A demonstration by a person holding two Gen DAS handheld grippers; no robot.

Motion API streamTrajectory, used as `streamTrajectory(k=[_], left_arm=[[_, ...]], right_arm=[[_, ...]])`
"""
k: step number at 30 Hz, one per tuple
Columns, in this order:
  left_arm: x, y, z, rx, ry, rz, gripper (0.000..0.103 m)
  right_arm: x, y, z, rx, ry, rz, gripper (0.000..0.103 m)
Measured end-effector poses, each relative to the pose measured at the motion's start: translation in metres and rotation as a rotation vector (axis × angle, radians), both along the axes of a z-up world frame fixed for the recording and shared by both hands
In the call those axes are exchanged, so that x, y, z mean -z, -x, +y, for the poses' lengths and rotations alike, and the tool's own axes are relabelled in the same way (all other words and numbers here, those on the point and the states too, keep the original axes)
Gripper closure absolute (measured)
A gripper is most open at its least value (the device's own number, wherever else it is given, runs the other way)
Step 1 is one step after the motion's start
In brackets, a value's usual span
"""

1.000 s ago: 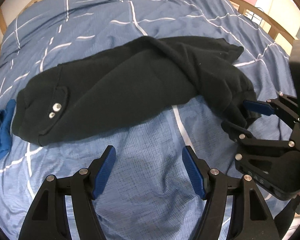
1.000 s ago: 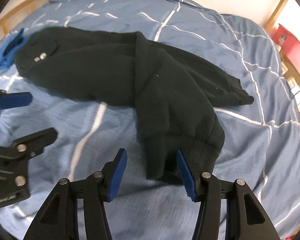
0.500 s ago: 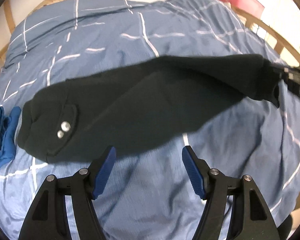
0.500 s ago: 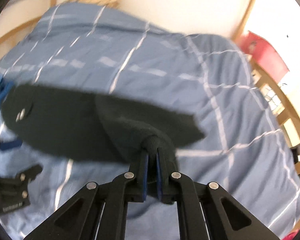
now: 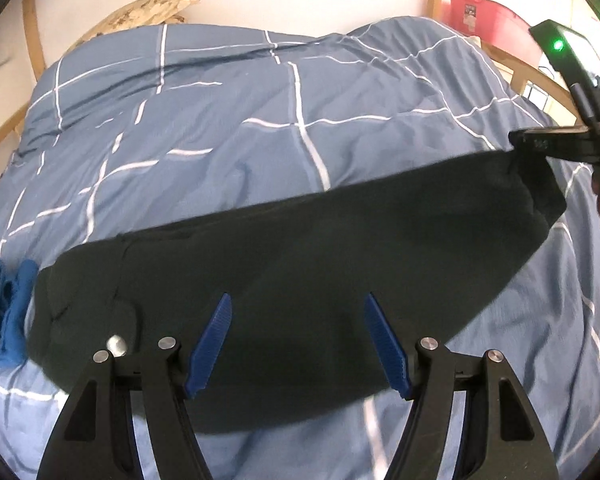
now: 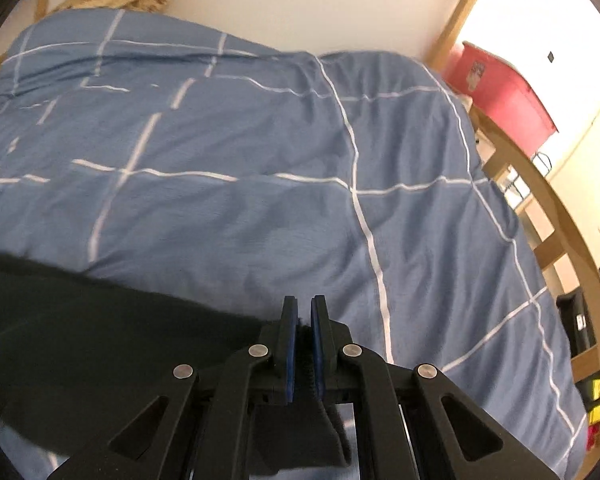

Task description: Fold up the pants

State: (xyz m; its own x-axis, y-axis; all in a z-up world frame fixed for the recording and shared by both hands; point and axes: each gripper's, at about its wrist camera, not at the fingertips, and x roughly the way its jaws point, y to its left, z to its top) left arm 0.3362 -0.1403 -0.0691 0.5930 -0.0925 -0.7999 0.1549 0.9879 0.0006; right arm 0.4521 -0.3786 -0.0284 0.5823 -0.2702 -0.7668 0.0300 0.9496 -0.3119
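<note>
Over the bed (image 5: 228, 128), your right gripper (image 6: 304, 340) clamps the pants (image 5: 300, 264) cuff; pull taut, left gripper (image 5: 298, 344) wide open.

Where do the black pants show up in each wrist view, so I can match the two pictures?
Left wrist view: the black pants stretch across the lower middle, from the blue cloth at left up to the right claw at the right edge.
Right wrist view: the pants fill the lower left, their end pinched in the right claw.
Shared landmark: the red bin, upper right.
</note>
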Motion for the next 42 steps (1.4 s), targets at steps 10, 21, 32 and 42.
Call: streamTrajectory(k=[10, 21, 32, 42], left_arm=[[0.012, -0.021, -0.032, 0.065, -0.037, 0.03, 0.03], [-0.029, -0.005, 0.019, 0.259, -0.167, -0.036, 0.03], [-0.043, -0.024, 0.09, 0.527, -0.181, -0.032, 0.03], [-0.002, -0.061, 0.095, 0.626, -0.191, 0.058, 0.041]], right_arm=[[0.046, -0.014, -0.032, 0.094, -0.033, 0.073, 0.083], [-0.016, 0.027, 0.044, -0.157, -0.01, -0.022, 0.063], [-0.003, 0.038, 0.182, -0.686, -0.013, 0.138, 0.063], [0.042, 0.023, 0.216, -0.858, -0.06, 0.19, 0.063]])
